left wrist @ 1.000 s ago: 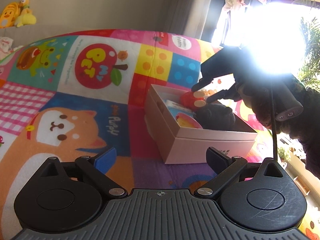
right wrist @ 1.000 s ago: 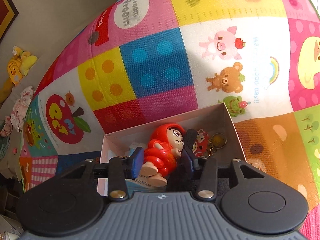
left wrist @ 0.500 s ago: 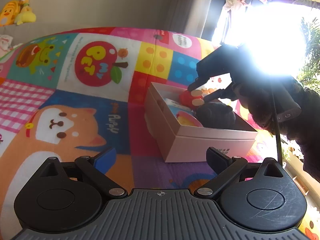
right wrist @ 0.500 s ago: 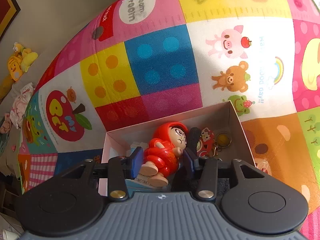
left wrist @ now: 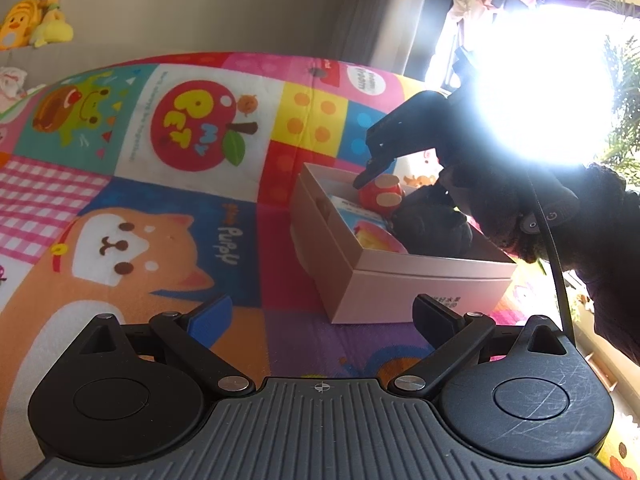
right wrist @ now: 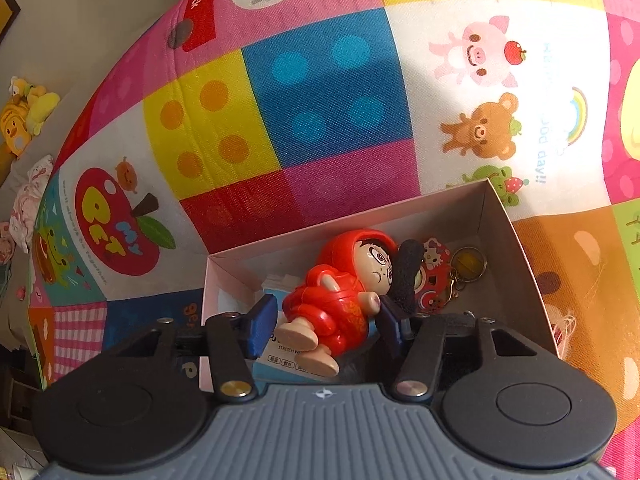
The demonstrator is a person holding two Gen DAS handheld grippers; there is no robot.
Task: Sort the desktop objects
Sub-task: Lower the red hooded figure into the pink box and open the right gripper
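Observation:
A pink cardboard box [left wrist: 400,276] sits on the colourful play mat; it also shows in the right wrist view [right wrist: 516,248]. A red hooded doll figure [right wrist: 340,296] lies in the box on a white and blue pack [right wrist: 280,356], next to a black object [right wrist: 406,276] and a keychain [right wrist: 466,262]. My right gripper [right wrist: 326,318] is over the box with its jaws parted either side of the doll, a gap showing on the left. In the left wrist view the doll [left wrist: 380,196] shows under the right gripper's fingers [left wrist: 370,174]. My left gripper [left wrist: 320,312] is open and empty, in front of the box.
The play mat [left wrist: 180,168] covers the surface. Plush toys [left wrist: 32,20] sit against the far wall. Strong window glare at the right of the left wrist view hides part of the right gripper.
My right gripper's jaws have widened off the red doll, which now lies in the box. The left gripper stayed open and barely moved.

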